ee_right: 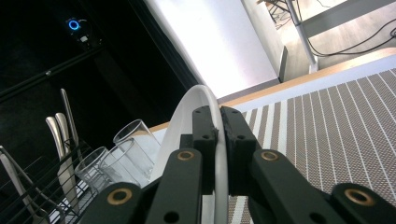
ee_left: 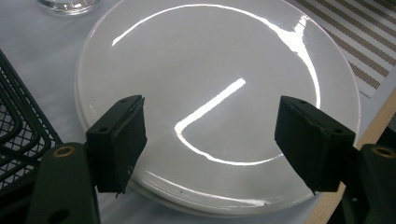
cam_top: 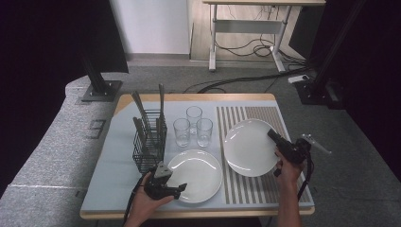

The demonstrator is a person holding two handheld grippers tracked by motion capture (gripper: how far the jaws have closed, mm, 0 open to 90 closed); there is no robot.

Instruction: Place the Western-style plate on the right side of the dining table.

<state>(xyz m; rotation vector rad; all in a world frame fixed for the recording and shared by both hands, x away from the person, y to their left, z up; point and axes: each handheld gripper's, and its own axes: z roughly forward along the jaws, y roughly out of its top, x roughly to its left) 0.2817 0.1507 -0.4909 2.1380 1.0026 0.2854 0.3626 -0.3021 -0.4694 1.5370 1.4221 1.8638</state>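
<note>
Two white plates lie on the table. The nearer plate (cam_top: 195, 176) (ee_left: 210, 56) rests flat on the blue mat, and a second rim shows just under it. My left gripper (cam_top: 179, 189) (ee_left: 210, 140) hovers at its near-left edge, open, with nothing between its pads. The right plate (cam_top: 248, 147) (ee_right: 187, 112) stands over the striped mat (cam_top: 265, 189) (ee_right: 336, 135), tilted. My right gripper (cam_top: 272, 135) (ee_right: 218, 126) is shut on its right rim, one pad on each face.
Three clear glasses (cam_top: 193, 125) (ee_right: 130, 144) stand behind the plates. A black wire basket (cam_top: 149, 144) (ee_right: 46, 196) with upright cutlery is at the left, close to my left gripper. The table's wooden front edge (cam_top: 198, 213) runs just below the nearer plate.
</note>
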